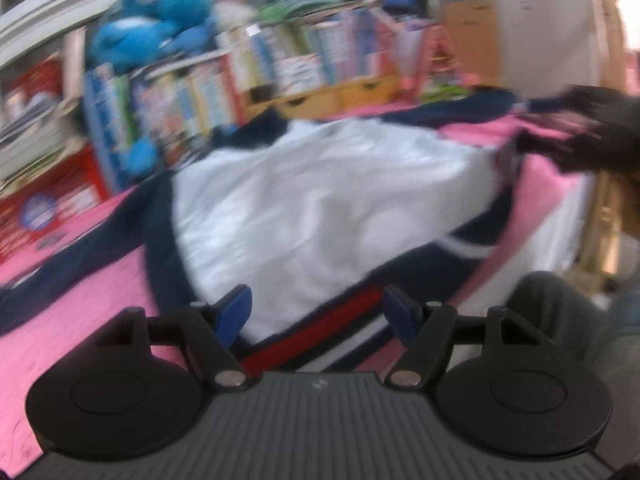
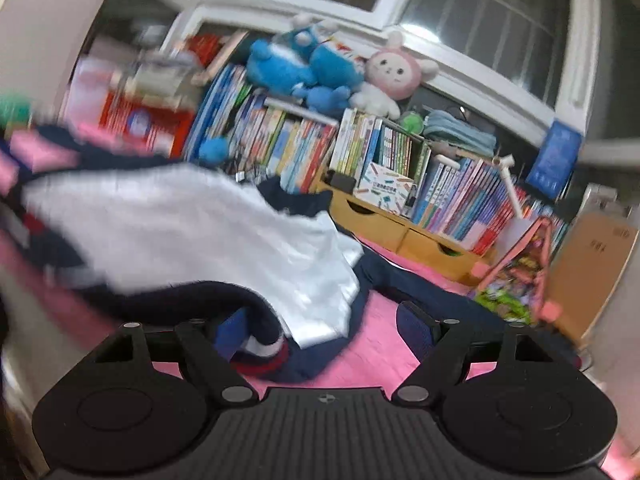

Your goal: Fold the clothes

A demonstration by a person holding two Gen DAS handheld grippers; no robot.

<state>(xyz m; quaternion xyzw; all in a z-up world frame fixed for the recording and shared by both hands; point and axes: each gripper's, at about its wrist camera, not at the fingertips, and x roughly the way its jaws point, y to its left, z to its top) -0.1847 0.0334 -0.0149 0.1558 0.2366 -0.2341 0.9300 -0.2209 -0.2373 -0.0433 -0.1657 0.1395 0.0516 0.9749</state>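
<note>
A navy jacket with a white lining (image 1: 320, 200) lies spread inside out on the pink table cover (image 1: 80, 320). Its hem has a red and white stripe (image 1: 320, 336). My left gripper (image 1: 320, 314) is open, its blue pads either side of the striped hem, not gripping it. In the right wrist view the same jacket (image 2: 208, 232) lies bunched to the left. My right gripper (image 2: 320, 332) is open, with a navy cuff with red and white stripes (image 2: 264, 354) lying against its left pad. The right gripper shows blurred in the left wrist view (image 1: 580, 136).
A shelf of children's books (image 2: 360, 160) with wooden drawers (image 2: 400, 232) stands at the back of the table. Blue and pink plush toys (image 2: 320, 68) sit on top. A pink bag (image 2: 520, 268) and a cardboard box (image 2: 592, 272) are at the right. The table's edge (image 1: 560, 220) drops off at right.
</note>
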